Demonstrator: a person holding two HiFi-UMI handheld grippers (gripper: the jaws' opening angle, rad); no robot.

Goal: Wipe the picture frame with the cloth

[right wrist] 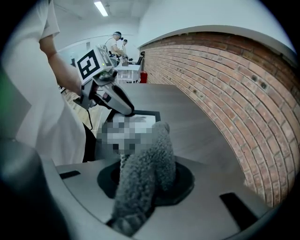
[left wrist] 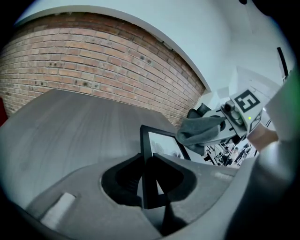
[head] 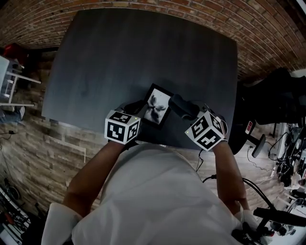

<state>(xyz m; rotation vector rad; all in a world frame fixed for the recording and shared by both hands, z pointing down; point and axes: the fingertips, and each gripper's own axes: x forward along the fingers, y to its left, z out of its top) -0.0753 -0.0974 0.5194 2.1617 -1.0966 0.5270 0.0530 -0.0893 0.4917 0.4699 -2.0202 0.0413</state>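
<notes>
Nearest us, our left gripper [left wrist: 149, 182] clamps the picture frame [head: 158, 106] by its left edge (long axis running away from us) over the table [head: 143, 48], while our right gripper [right wrist: 144, 180], pinching the grey cloth [head: 184, 106], sits at the frame's right edge.

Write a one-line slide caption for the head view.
Left gripper grips the picture frame; right gripper holds the grey cloth beside it.

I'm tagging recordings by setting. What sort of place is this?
Probably an office-like lab or workshop: a bare brick wall beyond a dark table, an office chair beside it, and people at desks in the background.
</notes>
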